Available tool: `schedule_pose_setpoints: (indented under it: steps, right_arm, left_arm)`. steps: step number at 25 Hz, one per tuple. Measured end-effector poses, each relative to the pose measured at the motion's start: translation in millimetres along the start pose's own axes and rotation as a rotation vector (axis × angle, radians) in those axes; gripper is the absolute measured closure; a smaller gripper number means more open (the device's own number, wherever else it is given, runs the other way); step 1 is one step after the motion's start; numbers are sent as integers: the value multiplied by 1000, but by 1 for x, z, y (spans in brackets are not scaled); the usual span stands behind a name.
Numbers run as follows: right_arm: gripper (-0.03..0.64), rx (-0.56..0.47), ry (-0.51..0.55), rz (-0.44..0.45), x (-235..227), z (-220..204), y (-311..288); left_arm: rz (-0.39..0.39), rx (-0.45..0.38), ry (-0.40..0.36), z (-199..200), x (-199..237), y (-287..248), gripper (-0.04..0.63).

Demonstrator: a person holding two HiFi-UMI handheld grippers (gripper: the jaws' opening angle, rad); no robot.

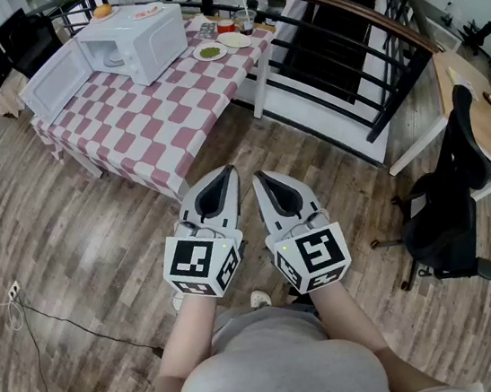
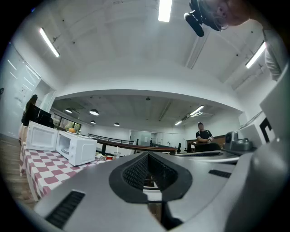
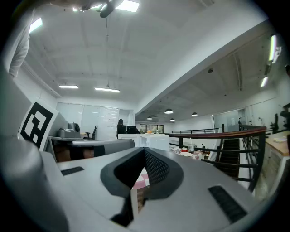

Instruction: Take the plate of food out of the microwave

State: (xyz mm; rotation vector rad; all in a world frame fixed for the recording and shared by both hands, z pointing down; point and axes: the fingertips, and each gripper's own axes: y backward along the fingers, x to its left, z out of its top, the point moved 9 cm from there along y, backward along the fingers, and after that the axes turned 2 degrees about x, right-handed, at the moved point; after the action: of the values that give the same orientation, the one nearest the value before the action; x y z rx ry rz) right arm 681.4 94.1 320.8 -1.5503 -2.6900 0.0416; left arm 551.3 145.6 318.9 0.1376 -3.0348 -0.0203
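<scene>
A white microwave [image 1: 138, 41] stands on the far end of a checked table [image 1: 152, 113], its door [image 1: 55, 80] swung open to the left. Something pale lies inside the cavity [image 1: 114, 60]; I cannot make out a plate of food clearly. The left gripper view also shows the microwave [image 2: 80, 149] far off. My left gripper [image 1: 227, 171] and right gripper [image 1: 259, 177] are held side by side over the wooden floor, well short of the table. Both point level toward it. Each has its jaws shut with nothing between them, as both gripper views confirm for the left gripper [image 2: 148, 153] and the right gripper [image 3: 144, 149].
An orange [image 1: 103, 11] sits on top of the microwave. Small plates and cups [image 1: 224, 44] crowd the table's far right corner. A dark railing [image 1: 344, 59] runs behind the table. An office chair [image 1: 451, 207] and desk [image 1: 479, 112] stand to the right. A cable [image 1: 64, 320] lies on the floor.
</scene>
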Motion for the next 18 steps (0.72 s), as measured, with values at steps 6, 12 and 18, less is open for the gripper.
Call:
schedule_pose_setpoints:
  steps: [6,12,18]
  right_arm:
    - [594,-1,6,9,3,2,0]
    - [594,-10,11,34,17,3,-11]
    - [594,-3,0,34,41,0,-23]
  left_arm:
    - [11,-11,-6,3,0,3,594]
    - [23,0,-15,3,11,12,594]
    - [40,12,-4,4,37,29,594]
